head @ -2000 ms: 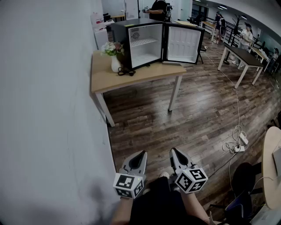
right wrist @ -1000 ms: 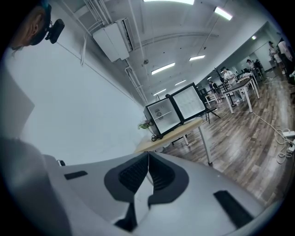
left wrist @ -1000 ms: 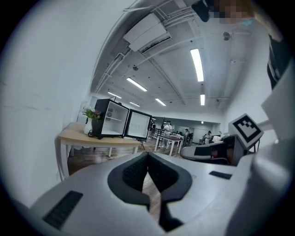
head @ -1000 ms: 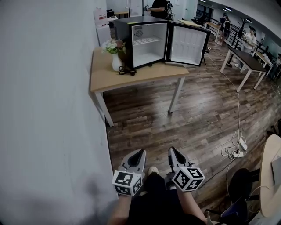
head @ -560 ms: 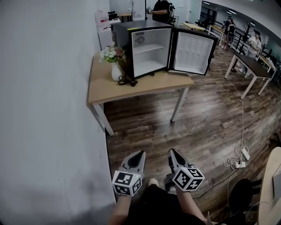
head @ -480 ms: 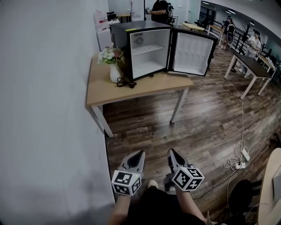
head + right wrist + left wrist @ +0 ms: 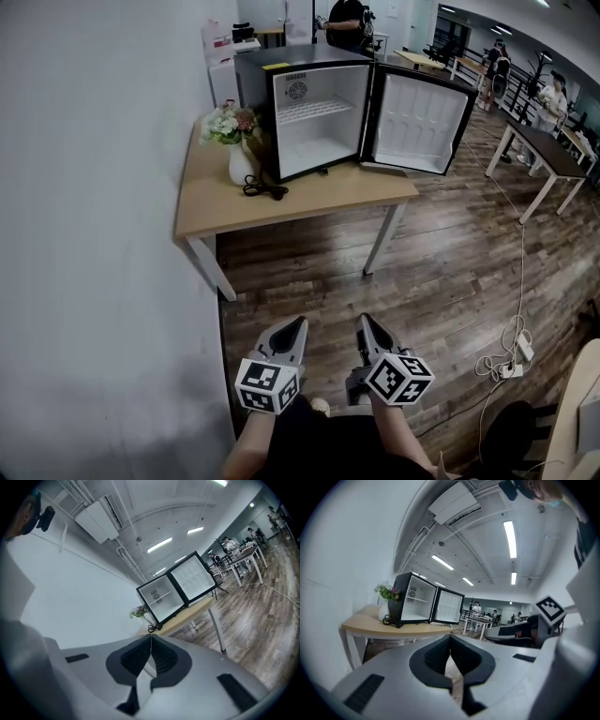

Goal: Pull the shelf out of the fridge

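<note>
A small black fridge (image 7: 253, 84) stands on a wooden table (image 7: 216, 202), its door (image 7: 420, 111) swung wide to the right. Inside, a white wire shelf (image 7: 314, 110) spans the upper part of the white cavity. The fridge (image 7: 401, 602) also shows far ahead in the left gripper view, and the fridge (image 7: 140, 592) in the right gripper view. My left gripper (image 7: 300, 322) and right gripper (image 7: 364, 321) are held side by side low over the floor, well short of the table. Both are shut with nothing between the jaws.
A white vase of flowers (image 7: 236, 159) and a coiled black cable (image 7: 261, 188) sit on the table left of the fridge. A white wall (image 7: 94, 234) runs along the left. Cables and a power strip (image 7: 514, 352) lie on the floor at right. People stand by desks (image 7: 548, 155) beyond.
Both grippers have moved forward toward the table together, still shut. The fridge and table now look larger and nearer in the head view.
</note>
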The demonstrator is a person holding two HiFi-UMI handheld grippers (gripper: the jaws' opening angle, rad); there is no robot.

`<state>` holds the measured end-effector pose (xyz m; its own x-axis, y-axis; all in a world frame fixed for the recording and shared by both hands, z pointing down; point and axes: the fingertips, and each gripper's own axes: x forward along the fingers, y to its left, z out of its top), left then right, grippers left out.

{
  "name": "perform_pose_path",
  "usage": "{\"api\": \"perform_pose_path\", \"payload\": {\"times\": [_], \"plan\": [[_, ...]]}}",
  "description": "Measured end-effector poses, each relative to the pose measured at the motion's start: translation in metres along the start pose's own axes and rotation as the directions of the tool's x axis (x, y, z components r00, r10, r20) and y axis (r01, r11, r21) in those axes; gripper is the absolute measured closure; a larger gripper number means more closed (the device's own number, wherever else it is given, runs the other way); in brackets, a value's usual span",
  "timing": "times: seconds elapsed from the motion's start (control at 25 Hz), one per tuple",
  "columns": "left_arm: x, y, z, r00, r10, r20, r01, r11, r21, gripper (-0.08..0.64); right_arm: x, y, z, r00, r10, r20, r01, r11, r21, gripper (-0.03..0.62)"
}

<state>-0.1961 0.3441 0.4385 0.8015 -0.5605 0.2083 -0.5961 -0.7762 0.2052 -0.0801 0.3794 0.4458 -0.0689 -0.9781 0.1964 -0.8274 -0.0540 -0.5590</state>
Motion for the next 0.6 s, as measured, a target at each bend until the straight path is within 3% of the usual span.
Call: {"api": "perform_pose_path", "payload": {"times": [0.6], "plan": [[0.087, 0.040, 0.011, 0.999, 0.001, -0.037, -0.001, 1.000, -0.013, 0.555, 0.079, -0.032, 0.023, 0.999, 0.002, -0.039, -0.001, 0.999, 0.047, 0.600]]}}
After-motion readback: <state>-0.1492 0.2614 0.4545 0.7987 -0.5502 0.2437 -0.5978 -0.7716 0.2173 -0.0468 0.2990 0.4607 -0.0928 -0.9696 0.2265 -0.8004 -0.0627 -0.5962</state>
